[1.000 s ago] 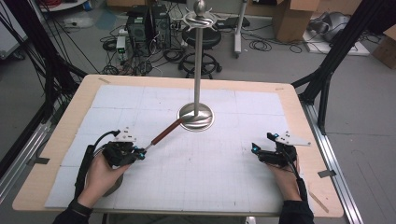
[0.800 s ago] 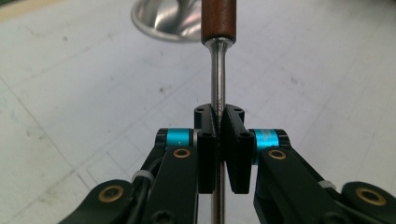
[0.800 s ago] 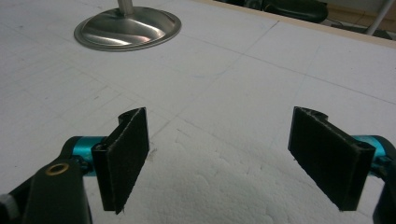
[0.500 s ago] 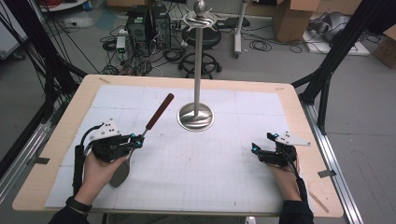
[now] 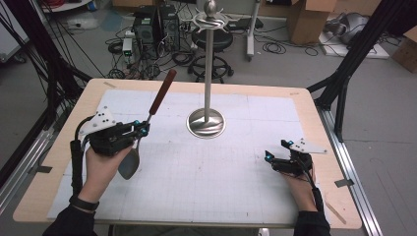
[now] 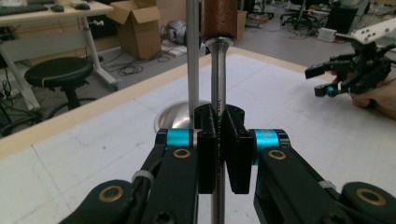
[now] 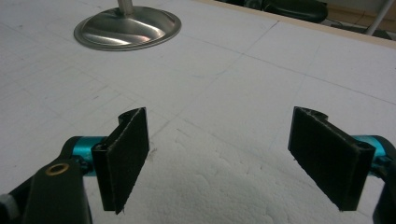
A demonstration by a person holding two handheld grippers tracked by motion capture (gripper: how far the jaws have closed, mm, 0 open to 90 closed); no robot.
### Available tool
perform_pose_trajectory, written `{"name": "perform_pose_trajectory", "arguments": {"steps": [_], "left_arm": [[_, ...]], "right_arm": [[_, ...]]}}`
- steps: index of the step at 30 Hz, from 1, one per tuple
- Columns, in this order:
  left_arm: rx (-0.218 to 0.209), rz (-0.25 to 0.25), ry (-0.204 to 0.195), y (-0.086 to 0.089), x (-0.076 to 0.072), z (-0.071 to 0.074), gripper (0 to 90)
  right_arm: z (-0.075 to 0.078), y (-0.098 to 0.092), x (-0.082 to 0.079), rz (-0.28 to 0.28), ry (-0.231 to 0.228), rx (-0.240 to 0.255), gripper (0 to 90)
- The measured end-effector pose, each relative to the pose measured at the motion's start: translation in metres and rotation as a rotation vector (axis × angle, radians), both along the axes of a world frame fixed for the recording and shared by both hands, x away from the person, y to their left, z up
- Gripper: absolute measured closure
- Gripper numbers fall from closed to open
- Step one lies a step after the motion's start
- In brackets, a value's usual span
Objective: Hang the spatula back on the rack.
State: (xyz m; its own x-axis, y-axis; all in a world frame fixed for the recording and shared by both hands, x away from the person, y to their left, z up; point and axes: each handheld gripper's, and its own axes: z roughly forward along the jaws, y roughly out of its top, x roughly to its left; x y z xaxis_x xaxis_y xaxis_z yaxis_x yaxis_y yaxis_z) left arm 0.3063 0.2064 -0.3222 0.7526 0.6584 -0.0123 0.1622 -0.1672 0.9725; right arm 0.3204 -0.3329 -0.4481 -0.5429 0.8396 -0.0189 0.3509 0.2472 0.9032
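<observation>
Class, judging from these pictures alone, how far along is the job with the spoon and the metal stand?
Done: the left gripper has clamped the spoon by its metal shank and holds it clear of the table, brown handle up, bowl hanging down. In hand: carrying it, apart from the stand. Left: probably hanging it on the hooks at the top. The right gripper rests open, idle.

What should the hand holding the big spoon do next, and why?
Probably carry the spoon up toward the hooks at the top of the stand. The left gripper is shut on its metal shaft, the brown handle tilts up and away, the bowl hangs over the table, and the stand rises just beyond it. The right gripper rests open.
</observation>
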Motion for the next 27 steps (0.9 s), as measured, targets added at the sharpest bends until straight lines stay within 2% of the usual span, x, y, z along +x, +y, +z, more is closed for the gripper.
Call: {"name": "perform_pose_trajectory", "arguments": {"steps": [8, 12, 17, 21, 27], "left_arm": [[-0.047, 0.011, -0.058, -0.010, 0.007, 0.020, 84.4], [-0.043, 0.020, -0.090, -0.017, 0.010, 0.030, 84.4], [-0.061, 0.018, -0.123, -0.026, 0.014, 0.039, 84.4], [-0.065, 0.020, -0.142, -0.032, 0.019, 0.044, 84.4], [-0.073, 0.024, -0.148, -0.040, 0.027, 0.047, 84.4]], "right_arm": [[0.000, 0.000, 0.000, 0.000, 0.003, 0.001, 19.6], [0.000, 0.000, 0.000, 0.000, 0.003, 0.000, 19.6], [0.000, 0.000, 0.000, 0.001, 0.003, -0.003, 19.6], [0.000, 0.000, 0.000, 0.002, 0.004, -0.002, 19.6], [0.000, 0.001, 0.000, 0.003, 0.002, -0.003, 19.6]]}}
